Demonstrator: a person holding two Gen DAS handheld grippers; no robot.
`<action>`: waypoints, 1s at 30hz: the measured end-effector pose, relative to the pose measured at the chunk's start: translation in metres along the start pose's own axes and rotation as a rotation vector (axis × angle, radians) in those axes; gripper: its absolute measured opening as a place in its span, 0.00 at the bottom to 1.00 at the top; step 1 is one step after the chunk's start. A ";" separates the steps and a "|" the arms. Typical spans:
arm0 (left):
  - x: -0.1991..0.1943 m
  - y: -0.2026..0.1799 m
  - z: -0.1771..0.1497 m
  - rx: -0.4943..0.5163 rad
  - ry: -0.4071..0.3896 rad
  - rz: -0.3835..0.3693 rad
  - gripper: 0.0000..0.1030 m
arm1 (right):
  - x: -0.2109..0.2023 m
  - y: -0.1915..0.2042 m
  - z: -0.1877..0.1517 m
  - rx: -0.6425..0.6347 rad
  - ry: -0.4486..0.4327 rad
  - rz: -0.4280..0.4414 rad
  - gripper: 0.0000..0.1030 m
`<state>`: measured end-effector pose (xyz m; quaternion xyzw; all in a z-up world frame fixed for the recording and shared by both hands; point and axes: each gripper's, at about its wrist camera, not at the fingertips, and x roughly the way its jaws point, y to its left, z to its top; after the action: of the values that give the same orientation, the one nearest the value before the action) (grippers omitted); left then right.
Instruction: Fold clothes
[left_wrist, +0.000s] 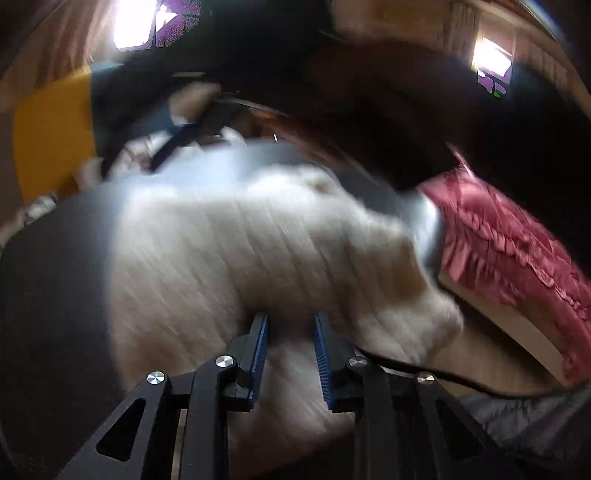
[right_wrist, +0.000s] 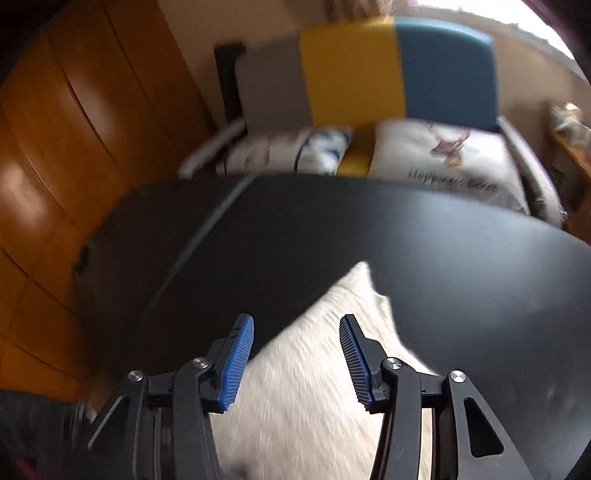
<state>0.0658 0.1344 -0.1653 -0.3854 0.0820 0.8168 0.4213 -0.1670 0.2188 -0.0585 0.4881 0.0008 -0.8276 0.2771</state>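
Garment (left_wrist: 236, 251): white, fuzzy, lay spread on the dark table (left_wrist: 48, 280), blurred in the left wrist view. Going left to right there: bare table at the left edge, then the white cloth across the middle, then a pink ruffled fabric (left_wrist: 517, 251) off to the right, apparently on a bed or bench beside the table; can't tell which. Left gripper (left_wrist: 290, 321) sat low over the near edge of the cloth, jaws parted w/ white fabric showing between the blue pads (left_wrist: 260, 350). Whether the pads actually pinched cloth couldn't be told through the blur; they looked apart from it.

Right wrist view, left to right: wooden cupboard doors (right_wrist: 55, 155), then the table w/ a seam line running across it, a pointed corner of the same garment (right_wrist: 354, 295) reaching out over the dark top, and behind it a chair (right_wrist: 399, 70) in grey, yellow and blue w/ printed cushions (right_wrist: 443, 162). Right gripper (right_wrist: 297, 325) hovered above that corner, jaws wide apart, nothing gripped.

Judged step: between folds, w/ both grippers free and re-positioning for a fresh hold. Next move prob. calls for the right jaws to drop onto the pointed corner and close, the left to pinch the near edge, then both to lift and carry the cloth over itself evenly, so it doesn't bunch or drag.
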 end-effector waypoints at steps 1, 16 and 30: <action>0.004 0.000 -0.002 -0.007 -0.006 -0.008 0.23 | 0.022 -0.006 0.001 0.022 0.070 -0.001 0.47; -0.017 0.004 -0.010 -0.126 -0.045 -0.069 0.26 | 0.059 -0.058 -0.009 0.246 0.016 0.062 0.42; -0.059 0.121 0.010 -0.596 -0.072 -0.094 0.42 | -0.089 -0.083 -0.196 0.560 -0.231 0.369 0.97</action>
<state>-0.0101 0.0254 -0.1400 -0.4661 -0.1942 0.7977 0.3299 -0.0139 0.3830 -0.1117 0.4402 -0.3460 -0.7813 0.2757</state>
